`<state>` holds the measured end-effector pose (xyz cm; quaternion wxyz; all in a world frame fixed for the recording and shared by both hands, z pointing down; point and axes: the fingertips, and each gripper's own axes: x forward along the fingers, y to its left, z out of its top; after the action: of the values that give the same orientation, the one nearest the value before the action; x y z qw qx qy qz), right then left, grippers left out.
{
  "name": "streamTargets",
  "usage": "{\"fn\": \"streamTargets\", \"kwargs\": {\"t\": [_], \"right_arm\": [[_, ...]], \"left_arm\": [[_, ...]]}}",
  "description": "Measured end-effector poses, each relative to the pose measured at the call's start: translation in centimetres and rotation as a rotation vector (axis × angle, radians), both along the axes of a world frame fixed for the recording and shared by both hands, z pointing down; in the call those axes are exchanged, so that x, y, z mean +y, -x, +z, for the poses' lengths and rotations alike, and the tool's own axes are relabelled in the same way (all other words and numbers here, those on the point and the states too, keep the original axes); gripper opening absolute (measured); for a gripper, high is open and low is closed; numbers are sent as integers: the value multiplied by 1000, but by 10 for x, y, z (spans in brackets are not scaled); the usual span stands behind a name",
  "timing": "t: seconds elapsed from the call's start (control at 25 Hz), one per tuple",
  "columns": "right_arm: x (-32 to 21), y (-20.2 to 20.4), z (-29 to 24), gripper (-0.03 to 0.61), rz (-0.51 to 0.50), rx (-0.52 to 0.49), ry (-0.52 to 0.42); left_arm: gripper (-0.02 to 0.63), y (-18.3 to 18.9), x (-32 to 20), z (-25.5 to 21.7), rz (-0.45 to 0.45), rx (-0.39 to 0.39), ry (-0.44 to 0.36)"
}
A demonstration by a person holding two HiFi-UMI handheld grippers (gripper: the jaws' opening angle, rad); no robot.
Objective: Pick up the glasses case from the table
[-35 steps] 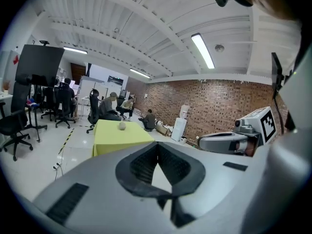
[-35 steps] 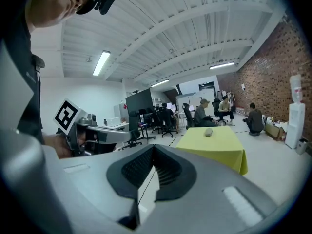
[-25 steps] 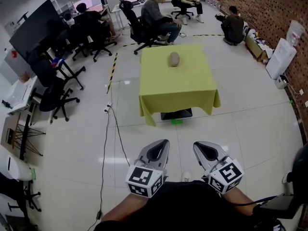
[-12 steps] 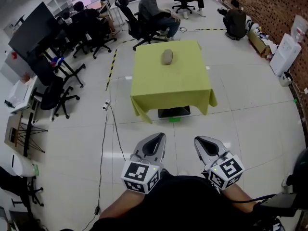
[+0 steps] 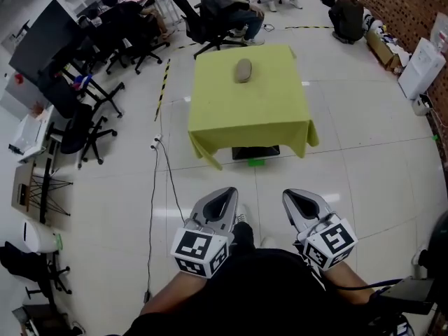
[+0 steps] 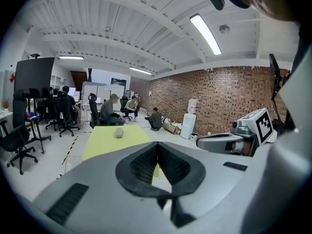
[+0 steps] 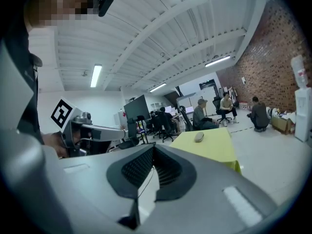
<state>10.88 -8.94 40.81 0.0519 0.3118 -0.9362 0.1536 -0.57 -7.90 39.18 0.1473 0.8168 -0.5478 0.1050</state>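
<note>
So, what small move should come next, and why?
Probably a step forward toward the yellow table: the glasses case lies on its far half, out of reach, while the left gripper and right gripper hang shut and empty near the body.

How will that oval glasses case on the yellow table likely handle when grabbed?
Probably rigid: the grey-brown oval glasses case keeps a rounded, closed shape. Its curved sides might let it rock or slip. The yellow-green tablecloth beneath may bunch if pushed.

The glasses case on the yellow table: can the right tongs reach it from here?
Probably not yet. The glasses case lies on the table, across a stretch of floor from the right tongs. Nothing seems to block the path.
</note>
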Motion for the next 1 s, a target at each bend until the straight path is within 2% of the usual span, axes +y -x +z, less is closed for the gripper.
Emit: {"fn": "streamTargets", "kwargs": {"t": [0.36,0.68,1.0], "right_arm": [[-38,5,15,3,55,44,37],[-97,48,2,3,58,65,-4],[-150,91,-8,3,101,111,-21]], "left_arm": [[8,3,-52,11,62,39,7],[8,49,-115,8,53,71,-15],[8,100,-177,0,77,117,-42]]}}
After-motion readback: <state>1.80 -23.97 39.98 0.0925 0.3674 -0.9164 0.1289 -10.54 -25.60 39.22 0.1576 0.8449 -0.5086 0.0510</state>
